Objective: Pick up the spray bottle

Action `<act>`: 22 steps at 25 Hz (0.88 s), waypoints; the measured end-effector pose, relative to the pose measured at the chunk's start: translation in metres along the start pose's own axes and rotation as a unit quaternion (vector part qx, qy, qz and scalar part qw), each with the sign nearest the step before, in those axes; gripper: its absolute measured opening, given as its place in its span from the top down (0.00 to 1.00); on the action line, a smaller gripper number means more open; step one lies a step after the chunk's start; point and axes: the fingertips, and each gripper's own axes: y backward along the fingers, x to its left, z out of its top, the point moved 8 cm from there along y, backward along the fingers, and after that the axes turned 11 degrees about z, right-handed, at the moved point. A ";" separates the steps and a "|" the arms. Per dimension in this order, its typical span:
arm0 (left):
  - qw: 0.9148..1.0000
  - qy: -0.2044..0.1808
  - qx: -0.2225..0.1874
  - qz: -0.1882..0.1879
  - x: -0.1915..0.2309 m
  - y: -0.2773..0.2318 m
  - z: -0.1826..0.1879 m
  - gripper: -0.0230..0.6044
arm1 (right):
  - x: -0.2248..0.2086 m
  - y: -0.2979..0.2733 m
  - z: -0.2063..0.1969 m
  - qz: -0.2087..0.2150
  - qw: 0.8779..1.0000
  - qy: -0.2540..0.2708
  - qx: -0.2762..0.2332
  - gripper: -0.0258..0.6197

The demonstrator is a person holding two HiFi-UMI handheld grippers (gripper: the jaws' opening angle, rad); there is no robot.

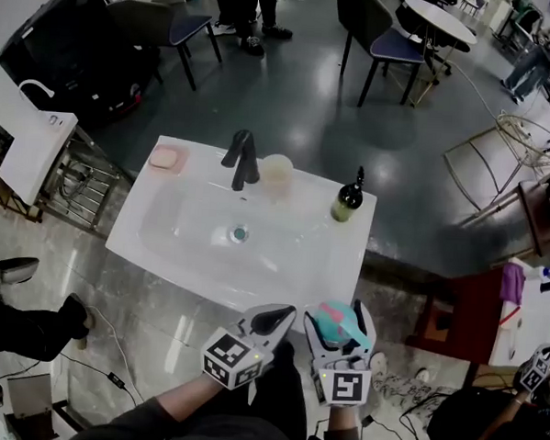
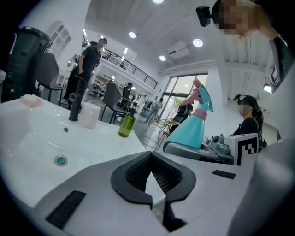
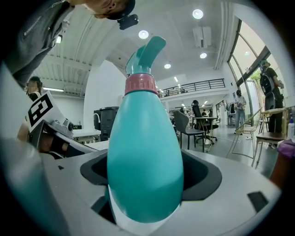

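Note:
A teal spray bottle (image 3: 144,138) with a pink collar and a teal trigger head stands upright between the jaws of my right gripper (image 3: 145,184), which is shut on its body. In the head view the spray bottle (image 1: 337,321) sits in my right gripper (image 1: 340,333), held off the near edge of the white sink (image 1: 163,255). My left gripper (image 1: 268,322) hovers just left of it, shut and holding nothing. From the left gripper view the spray bottle (image 2: 196,122) rises to the right of my left gripper (image 2: 152,179).
On the sink's far rim stand a black tap (image 1: 242,160), a pale cup (image 1: 277,171), a green soap bottle (image 1: 348,200) and a pink soap bar (image 1: 163,158). The drain (image 1: 240,232) lies mid-basin. Chairs and a round table (image 1: 437,19) stand beyond. A red stand (image 1: 458,316) is at my right.

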 end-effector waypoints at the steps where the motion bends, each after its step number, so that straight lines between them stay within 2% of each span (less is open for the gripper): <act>1: 1.000 -0.003 -0.004 -0.001 0.000 0.001 0.004 0.95 | 0.001 0.000 0.002 0.002 1.000 0.004 -0.005 0.37; 4: 1.000 -0.013 -0.015 -0.003 -0.001 0.003 0.015 0.95 | 0.003 0.001 0.011 0.001 1.000 0.008 -0.005 0.37; 9: 0.999 -0.020 -0.030 -0.009 -0.004 0.006 0.033 0.95 | 0.007 0.007 0.037 -0.008 1.000 -0.018 0.001 0.37; 12: 0.999 -0.025 -0.036 -0.013 -0.005 0.007 0.042 0.95 | 0.007 0.011 0.042 -0.004 0.999 -0.008 -0.031 0.37; 16: 0.999 -0.029 -0.037 -0.023 -0.010 0.010 0.051 0.95 | 0.011 0.020 0.053 0.002 0.999 0.006 -0.038 0.37; 22: 0.996 -0.045 -0.048 -0.054 -0.024 0.009 0.062 0.95 | 0.014 0.034 0.068 -0.015 0.999 0.012 -0.029 0.37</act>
